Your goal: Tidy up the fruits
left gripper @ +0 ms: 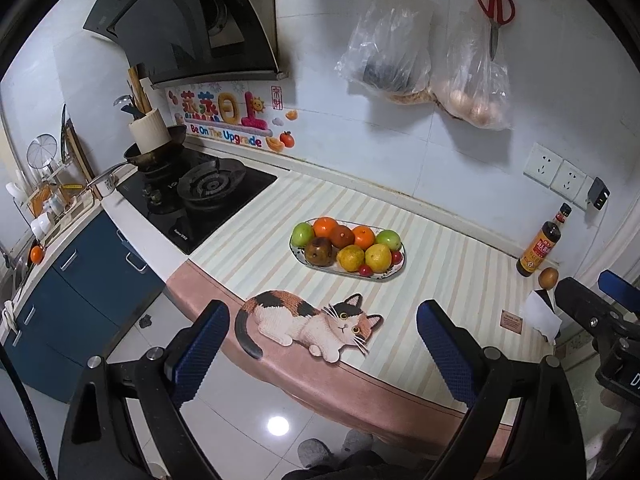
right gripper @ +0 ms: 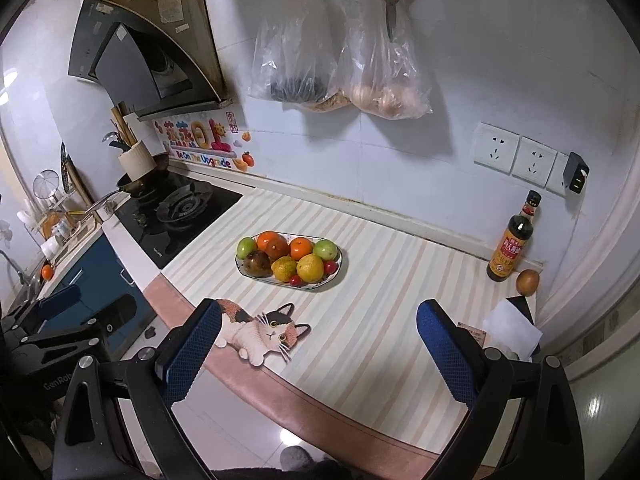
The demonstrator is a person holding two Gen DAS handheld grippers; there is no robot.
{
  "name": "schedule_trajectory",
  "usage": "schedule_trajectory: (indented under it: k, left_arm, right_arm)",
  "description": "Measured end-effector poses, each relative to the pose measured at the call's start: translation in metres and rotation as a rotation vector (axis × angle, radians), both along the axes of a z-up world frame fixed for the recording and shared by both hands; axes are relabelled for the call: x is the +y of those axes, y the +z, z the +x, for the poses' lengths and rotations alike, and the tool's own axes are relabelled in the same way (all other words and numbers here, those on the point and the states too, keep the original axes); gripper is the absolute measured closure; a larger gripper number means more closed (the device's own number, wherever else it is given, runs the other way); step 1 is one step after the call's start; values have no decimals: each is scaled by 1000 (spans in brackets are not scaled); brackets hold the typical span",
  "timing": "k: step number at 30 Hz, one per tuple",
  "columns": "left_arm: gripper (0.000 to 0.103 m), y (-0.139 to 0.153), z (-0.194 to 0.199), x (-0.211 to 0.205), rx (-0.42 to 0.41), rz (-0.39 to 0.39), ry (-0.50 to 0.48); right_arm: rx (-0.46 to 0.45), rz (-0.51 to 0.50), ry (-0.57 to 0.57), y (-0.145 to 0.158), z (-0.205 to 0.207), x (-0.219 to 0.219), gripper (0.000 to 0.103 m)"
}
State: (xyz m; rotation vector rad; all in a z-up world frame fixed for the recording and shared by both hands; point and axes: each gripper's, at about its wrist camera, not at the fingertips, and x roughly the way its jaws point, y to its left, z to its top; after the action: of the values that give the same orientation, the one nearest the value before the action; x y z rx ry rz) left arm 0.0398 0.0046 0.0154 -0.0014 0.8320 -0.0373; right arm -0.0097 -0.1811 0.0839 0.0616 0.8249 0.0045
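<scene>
An oval plate (left gripper: pixel 394 274) (right gripper: pixel 240 266) in the middle of the striped counter mat holds oranges (left gripper: pixel 325 227), green fruits (left gripper: pixel 302 234), yellow citrus (left gripper: pixel 378 258), a dark brown fruit (left gripper: pixel 319 251) and small red ones. A lone brown fruit (left gripper: pixel 548 277) (right gripper: pixel 527 282) stands at the far right by a sauce bottle. My left gripper (left gripper: pixel 322 340) is open and empty, back from the counter's front edge. My right gripper (right gripper: pixel 320 340) is open and empty too, also short of the edge. The right gripper shows at the right edge of the left wrist view (left gripper: pixel 600 300).
A gas stove (left gripper: pixel 200 196) with a pan lies left of the mat. A sauce bottle (right gripper: pixel 514 240) and folded white paper (right gripper: pixel 512 332) stand at the right. Plastic bags (right gripper: pixel 340 60) and red scissors hang on the wall. A cat-shaped mat (left gripper: pixel 312 322) lies at the front edge.
</scene>
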Motion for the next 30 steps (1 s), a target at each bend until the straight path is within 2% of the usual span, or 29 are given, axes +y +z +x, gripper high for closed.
schedule_trajectory:
  k: [4, 7, 21, 30]
  left_arm:
    - [7, -9, 13, -2, 25, -9, 3]
    - [0, -18, 32, -6, 42, 19, 9]
    - [0, -60, 112, -8, 130, 52, 64]
    - [0, -76, 142, -7, 175, 47, 78]
  right_arm:
    - [38, -16, 10, -14, 21, -3, 3]
    - [70, -15, 10, -28, 42, -6, 3]
    - [190, -38, -5, -91, 136, -17, 3]
    - [229, -49, -9, -113, 169, -14, 3]
